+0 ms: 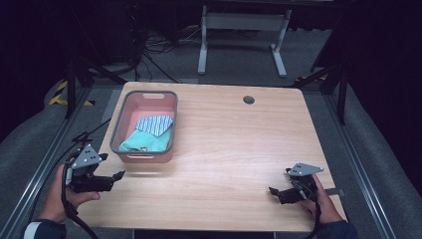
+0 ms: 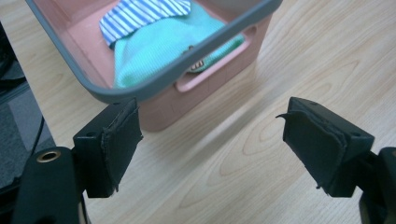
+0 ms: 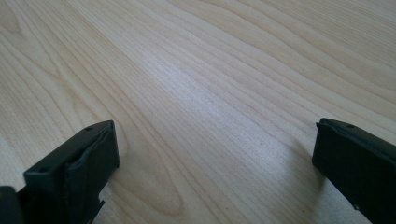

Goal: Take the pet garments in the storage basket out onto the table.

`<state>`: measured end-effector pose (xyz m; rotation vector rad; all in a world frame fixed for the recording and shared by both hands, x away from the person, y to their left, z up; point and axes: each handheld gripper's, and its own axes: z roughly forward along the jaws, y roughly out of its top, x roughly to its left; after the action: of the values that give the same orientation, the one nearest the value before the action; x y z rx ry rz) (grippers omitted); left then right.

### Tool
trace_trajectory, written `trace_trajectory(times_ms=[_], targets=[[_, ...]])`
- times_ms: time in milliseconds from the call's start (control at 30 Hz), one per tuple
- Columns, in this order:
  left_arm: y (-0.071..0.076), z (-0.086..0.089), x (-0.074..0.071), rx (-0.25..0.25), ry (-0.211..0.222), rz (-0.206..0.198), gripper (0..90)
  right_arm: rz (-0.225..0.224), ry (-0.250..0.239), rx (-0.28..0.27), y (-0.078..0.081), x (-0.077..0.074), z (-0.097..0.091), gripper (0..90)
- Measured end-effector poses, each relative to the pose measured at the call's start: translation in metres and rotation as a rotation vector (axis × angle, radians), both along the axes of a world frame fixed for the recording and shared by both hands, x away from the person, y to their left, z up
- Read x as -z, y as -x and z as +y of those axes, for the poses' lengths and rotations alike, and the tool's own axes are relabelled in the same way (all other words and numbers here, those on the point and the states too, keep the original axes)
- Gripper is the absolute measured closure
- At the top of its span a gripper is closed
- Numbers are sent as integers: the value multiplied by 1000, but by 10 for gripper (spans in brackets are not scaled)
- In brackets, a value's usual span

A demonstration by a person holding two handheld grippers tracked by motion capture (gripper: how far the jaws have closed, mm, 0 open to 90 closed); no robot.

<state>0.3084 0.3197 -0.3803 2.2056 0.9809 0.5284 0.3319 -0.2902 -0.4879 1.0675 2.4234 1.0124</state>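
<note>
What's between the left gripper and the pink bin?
Nothing: just bare wooden table between the left gripper and the pink bin, as the left gripper view shows. Its jaws stand open and empty.

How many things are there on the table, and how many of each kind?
Pink bin: 1
Striped cloth: 1, in the bin
Green cloth: 1, in the bin
Grippers: 2, left gripper and right gripper, both open with nothing between the jaws
Total: 5

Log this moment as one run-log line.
left gripper: open, empty, beside pink basket | right gripper: open, empty, over table | basket: striped cloth, teal cloth
</note>
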Motion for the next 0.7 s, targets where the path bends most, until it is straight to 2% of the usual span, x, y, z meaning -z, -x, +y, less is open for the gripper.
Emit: trace_trajectory(times_ms=[133,267,367,400,467,600,700], targets=[[-5,-4,-6,1,-7,1,195,0,-1,0,0,0,0,7],[-17,-12,-15,20,-27,5,195,0,0,0,0,0,0,7],[-29,-15,-20,28,-26,2,212,0,0,0,0,0,0,8],[-29,-15,-20,28,-26,2,213,-1,0,0,0,0,0,7],[-43,-21,-25,44,-31,18,213,-1,0,0,0,0,0,7],[-61,-32,-29,58,-77,33,212,1,0,1,0,0,0,7],[-75,-40,-32,58,-73,53,211,0,0,0,0,0,0,7]])
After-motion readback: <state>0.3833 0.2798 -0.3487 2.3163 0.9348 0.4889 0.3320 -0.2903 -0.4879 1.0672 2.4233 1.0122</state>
